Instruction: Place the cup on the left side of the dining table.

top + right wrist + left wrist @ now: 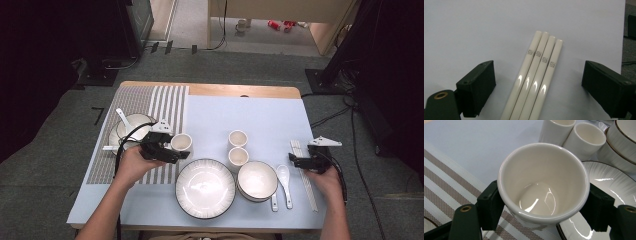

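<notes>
A cream cup (pixel 544 182) sits between the black jaws of my left gripper (pixel 543 207), whose pads press on both its sides. In the high view that cup (pixel 181 142) is at the striped mat's right edge, with the left gripper (pixel 176 150) just in front of it. My right gripper (pixel 296 160) rests at the table's right side, open, jaws wide apart. Several white chopsticks (pixel 536 75) lie side by side on the blue cloth between the jaws of the right gripper (pixel 540 85), untouched. In the high view the chopsticks (pixel 310 192) run toward the front edge.
A large dark-rimmed plate (pixel 205 188) lies front centre, with stacked bowls (pixel 256 181) to its right and two spoons (pixel 285 182) beside them. Two more cups (pixel 238 138) stand behind the bowls. A bowl with a spoon (pixel 131 127) sits on the striped mat (pixel 165 102).
</notes>
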`<action>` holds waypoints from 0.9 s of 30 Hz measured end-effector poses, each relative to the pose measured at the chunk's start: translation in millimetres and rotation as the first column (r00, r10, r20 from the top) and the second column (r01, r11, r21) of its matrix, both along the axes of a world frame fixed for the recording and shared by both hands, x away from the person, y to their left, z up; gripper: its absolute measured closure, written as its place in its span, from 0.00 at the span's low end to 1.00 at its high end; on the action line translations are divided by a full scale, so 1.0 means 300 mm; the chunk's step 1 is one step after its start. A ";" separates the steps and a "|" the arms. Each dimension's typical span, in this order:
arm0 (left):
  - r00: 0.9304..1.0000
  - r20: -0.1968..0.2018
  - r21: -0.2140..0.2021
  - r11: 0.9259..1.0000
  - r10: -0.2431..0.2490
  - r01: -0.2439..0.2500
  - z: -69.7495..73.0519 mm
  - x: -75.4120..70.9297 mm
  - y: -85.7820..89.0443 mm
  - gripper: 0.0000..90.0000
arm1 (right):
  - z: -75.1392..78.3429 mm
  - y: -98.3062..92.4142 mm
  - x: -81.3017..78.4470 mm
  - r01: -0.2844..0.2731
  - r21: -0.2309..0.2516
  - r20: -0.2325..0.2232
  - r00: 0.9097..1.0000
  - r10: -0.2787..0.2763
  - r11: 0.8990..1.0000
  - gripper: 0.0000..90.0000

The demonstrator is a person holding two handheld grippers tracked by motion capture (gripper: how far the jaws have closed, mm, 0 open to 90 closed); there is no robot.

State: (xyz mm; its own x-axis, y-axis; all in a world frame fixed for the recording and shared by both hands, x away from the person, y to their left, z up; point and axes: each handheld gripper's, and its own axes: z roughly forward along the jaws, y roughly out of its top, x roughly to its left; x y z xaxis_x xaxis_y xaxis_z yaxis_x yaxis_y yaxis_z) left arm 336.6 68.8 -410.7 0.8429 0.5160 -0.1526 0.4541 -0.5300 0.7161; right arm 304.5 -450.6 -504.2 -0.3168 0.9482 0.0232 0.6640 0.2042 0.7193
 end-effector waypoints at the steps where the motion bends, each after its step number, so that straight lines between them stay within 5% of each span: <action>1: 1.000 0.000 0.002 1.000 -0.002 0.002 0.001 -0.002 0.001 0.31 | 0.000 0.000 0.000 0.000 0.000 0.000 1.000 0.000 1.000 0.13; 27: 1.000 -0.005 -0.019 1.000 0.025 -0.025 0.012 -0.059 0.062 0.31 | 0.000 0.000 0.000 0.000 -0.001 0.000 1.000 0.000 1.000 0.13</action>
State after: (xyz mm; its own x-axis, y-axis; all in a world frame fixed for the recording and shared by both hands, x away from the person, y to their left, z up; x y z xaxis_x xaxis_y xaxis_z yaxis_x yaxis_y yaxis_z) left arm 319.0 87.3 -407.1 0.8291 0.5337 -0.1664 0.4704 -0.5052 0.7235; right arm 304.5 -450.5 -504.1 -0.3165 0.9483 0.0227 0.6641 0.2044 0.7192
